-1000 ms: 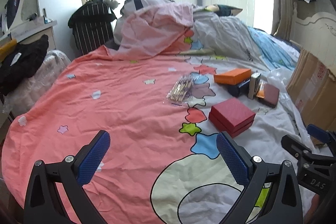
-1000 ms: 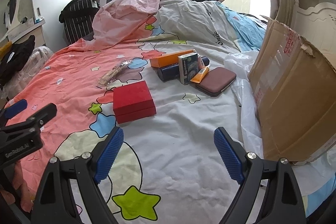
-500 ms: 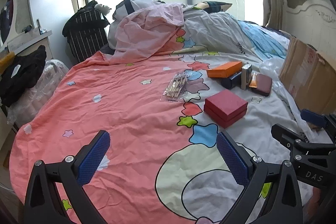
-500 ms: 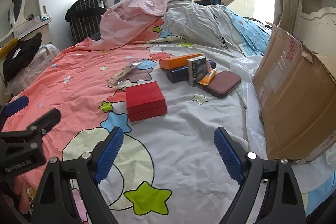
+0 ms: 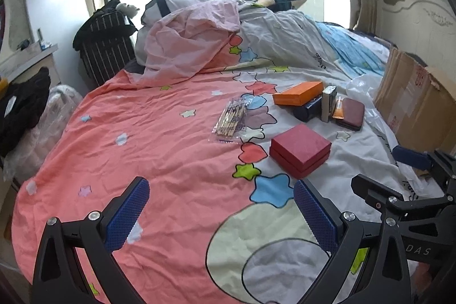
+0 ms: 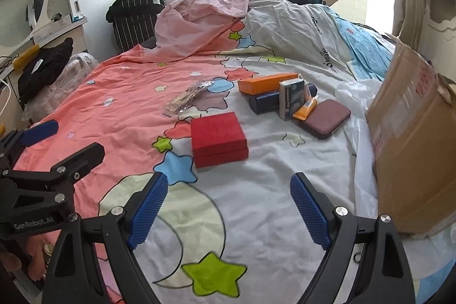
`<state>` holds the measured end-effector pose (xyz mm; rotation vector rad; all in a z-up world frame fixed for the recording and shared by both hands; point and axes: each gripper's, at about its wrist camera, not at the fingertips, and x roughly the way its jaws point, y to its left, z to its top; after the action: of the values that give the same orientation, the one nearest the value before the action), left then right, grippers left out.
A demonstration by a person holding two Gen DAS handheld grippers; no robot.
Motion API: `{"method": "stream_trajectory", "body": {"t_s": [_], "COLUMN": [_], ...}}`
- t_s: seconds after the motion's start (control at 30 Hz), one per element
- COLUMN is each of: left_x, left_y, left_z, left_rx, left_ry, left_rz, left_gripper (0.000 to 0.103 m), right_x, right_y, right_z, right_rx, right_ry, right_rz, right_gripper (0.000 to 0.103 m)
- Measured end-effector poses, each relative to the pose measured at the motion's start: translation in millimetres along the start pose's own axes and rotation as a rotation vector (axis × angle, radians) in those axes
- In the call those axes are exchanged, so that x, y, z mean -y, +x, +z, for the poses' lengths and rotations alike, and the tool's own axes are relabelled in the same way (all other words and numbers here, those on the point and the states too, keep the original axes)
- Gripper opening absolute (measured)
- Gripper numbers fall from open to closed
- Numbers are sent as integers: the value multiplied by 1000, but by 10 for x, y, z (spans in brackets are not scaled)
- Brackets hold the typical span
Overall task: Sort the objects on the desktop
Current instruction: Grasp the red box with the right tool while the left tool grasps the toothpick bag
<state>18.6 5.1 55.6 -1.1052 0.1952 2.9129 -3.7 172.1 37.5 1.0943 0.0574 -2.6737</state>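
A red square box (image 5: 299,150) (image 6: 218,138) lies on the bedspread ahead of both grippers. Beyond it lie an orange box (image 5: 297,93) (image 6: 266,82), a dark blue case (image 5: 309,108) (image 6: 265,103), an upright small carton (image 5: 328,102) (image 6: 291,97), an orange tube (image 6: 305,108) and a maroon case (image 5: 352,113) (image 6: 327,118). A clear packet of sticks (image 5: 232,117) (image 6: 189,97) lies to the left. My left gripper (image 5: 221,214) is open and empty above the bedspread. My right gripper (image 6: 228,210) is open and empty, nearer the red box.
A large cardboard box (image 5: 419,101) (image 6: 413,138) stands on the bed's right side with white plastic (image 6: 356,93) beside it. Crumpled pink and white bedding (image 5: 199,39) is piled at the back. A desk with dark clothes (image 5: 22,101) stands left.
Both grippers have pulled back and risen a little, so the objects look smaller and farther away. Nothing on the bed has moved. Both stay open.
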Motion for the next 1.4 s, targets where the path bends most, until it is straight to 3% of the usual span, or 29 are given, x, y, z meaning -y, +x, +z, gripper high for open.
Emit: {"method": "stream_trajectory", "body": {"t_s": [0.23, 0.43, 0.7, 1.17, 1.4], "left_x": [-60, -166, -201, -81, 142], "left_y": [218, 483, 803, 1380, 1531], "left_z": [154, 234, 405, 477, 637], "left_rx": [-28, -73, -103, -144, -110], "left_ry": [5, 13, 19, 48, 149], "left_rz": [-43, -25, -75, -72, -7], "left_gripper": [103, 103, 103, 103, 103], "right_x": [32, -12, -200, -257, -244], "right_y": [198, 456, 776, 1139, 1201], "right_z": [155, 228, 284, 324, 339], "right_rx": [-26, -64, -102, -172, -184], "right_ry": [-35, -72, -190, -244, -265], "right_rz": [21, 56, 84, 91, 74], "right_gripper": [86, 86, 85, 84, 84]}}
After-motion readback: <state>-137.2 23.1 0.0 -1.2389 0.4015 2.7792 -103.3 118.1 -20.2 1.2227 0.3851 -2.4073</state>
